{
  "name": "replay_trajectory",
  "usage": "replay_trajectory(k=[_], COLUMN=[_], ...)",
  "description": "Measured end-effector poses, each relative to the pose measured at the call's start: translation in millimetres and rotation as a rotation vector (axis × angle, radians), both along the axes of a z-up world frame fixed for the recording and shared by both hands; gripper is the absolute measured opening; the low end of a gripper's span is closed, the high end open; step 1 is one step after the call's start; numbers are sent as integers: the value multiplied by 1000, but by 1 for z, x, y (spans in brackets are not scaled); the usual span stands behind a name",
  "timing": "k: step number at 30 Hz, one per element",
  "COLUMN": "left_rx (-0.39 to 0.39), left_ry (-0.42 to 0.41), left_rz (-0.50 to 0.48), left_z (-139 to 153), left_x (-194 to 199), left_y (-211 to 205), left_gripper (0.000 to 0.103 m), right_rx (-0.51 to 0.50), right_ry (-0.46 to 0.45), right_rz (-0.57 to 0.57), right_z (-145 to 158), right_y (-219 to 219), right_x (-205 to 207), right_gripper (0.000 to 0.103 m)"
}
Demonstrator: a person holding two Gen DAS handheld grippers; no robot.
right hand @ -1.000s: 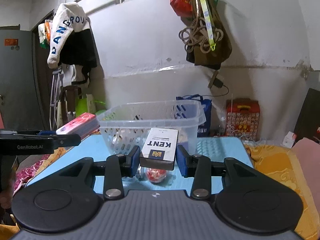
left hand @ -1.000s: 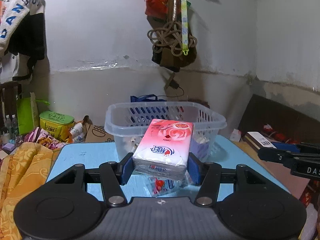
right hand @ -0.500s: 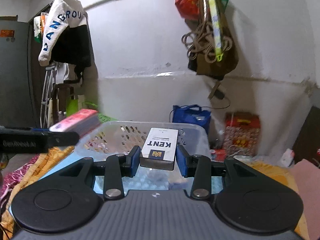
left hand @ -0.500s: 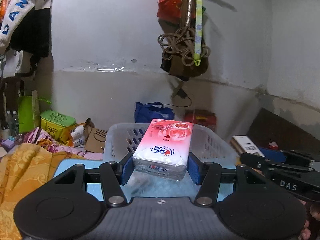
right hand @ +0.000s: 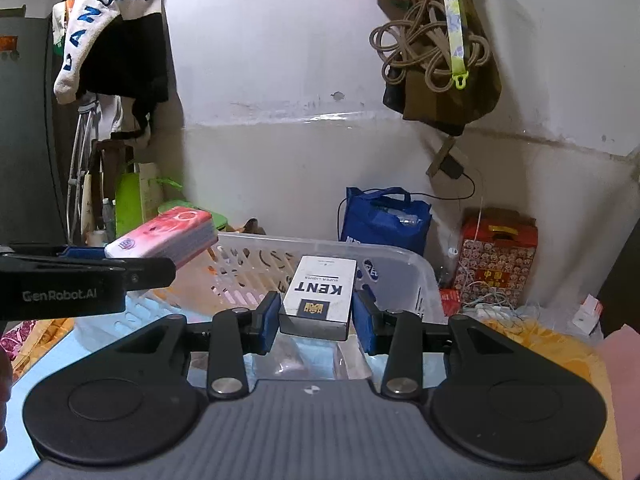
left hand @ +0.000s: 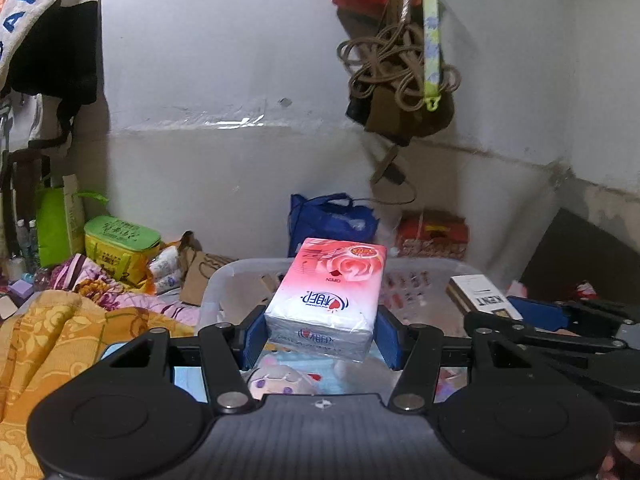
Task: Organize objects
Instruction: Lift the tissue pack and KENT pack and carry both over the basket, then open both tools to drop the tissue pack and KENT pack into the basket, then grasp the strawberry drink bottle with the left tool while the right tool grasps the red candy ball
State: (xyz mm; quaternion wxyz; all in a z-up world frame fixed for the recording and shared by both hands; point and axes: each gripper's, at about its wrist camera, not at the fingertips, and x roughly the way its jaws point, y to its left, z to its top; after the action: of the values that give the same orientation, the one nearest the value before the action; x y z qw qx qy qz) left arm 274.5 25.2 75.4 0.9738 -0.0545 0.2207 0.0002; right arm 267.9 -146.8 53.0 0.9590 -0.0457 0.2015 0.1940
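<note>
My left gripper (left hand: pixel 320 338) is shut on a pink tissue pack (left hand: pixel 328 292) and holds it over the clear plastic basket (left hand: pixel 224 280). My right gripper (right hand: pixel 316 320) is shut on a white KENT cigarette box (right hand: pixel 320 294) and holds it over the same basket (right hand: pixel 416 276). The tissue pack shows at the left of the right wrist view (right hand: pixel 160 240), and the KENT box at the right of the left wrist view (left hand: pixel 482 298). A small doll (left hand: pixel 280 376) lies in the basket below the tissue pack.
The basket stands on a blue table (right hand: pixel 36 376). A yellow patterned cloth (left hand: pixel 48 344) lies to the left. A blue bag (right hand: pixel 384 220) and a red box (right hand: pixel 496 260) stand by the wall behind. A bag with rope (right hand: pixel 436 64) hangs on the wall.
Both grippers have moved forward and up with their loads, from in front of the basket to over it. The basket's inside now shows below them.
</note>
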Motion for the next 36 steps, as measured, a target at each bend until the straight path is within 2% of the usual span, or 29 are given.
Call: replay_trajectory(k=[3,4,5,6,7,9,11,14,18,23,25,27,32,36], left_rx=[0,7,22,35,39,23,17,49,70,48,103,143,114,118], left_ry=[-2,-3,-9,-16,-30,-49,-50,-63,-65,-71,-19,18,140,153], left_rz=[10,27,43,52,54,40,23,0,-52,-128,-167,-156,-135,-120], left_z=[-4,-4,-4,-4,-4,-2,-1,0,-3,-27,-44,-63,-100,-116], left_x=[9,11,11,11,9,3,-4,-21,-53,-106,-105,-99,-68,-58], left_y=[5,6,7,7,7,9,8,3,-4,-6,-15,-21,-21,-27], left_gripper=[60,67,87,98,103,103,103,103,103,103,103,103,100,100], right_rx=[14,22,30,42,55,81,94,116,133,145,106,97,68,40], right_ry=[10,5,-7,-32,-55,-58,-49,-76,-44,62,129,177,228,245], right_rz=[-13,-23,-33,-52,-71,-74,-66,-56,-27,-35,-53,-85,-113,-141], right_z=[-1,0,1,2,3,7,10,14,8,-29,-47,-60,-77,-84], right_y=[-4,-6,-9,-11,-14,-20,-23,-27,-29,-36,-35,-37,-43,-45], right_x=[8,8,7,3,-2,-12,-26,-56,-87,-101,-94,-88,-82,-78], right_gripper=[46,62,81,88,92,93,103,103,103,103,103,103,103,103])
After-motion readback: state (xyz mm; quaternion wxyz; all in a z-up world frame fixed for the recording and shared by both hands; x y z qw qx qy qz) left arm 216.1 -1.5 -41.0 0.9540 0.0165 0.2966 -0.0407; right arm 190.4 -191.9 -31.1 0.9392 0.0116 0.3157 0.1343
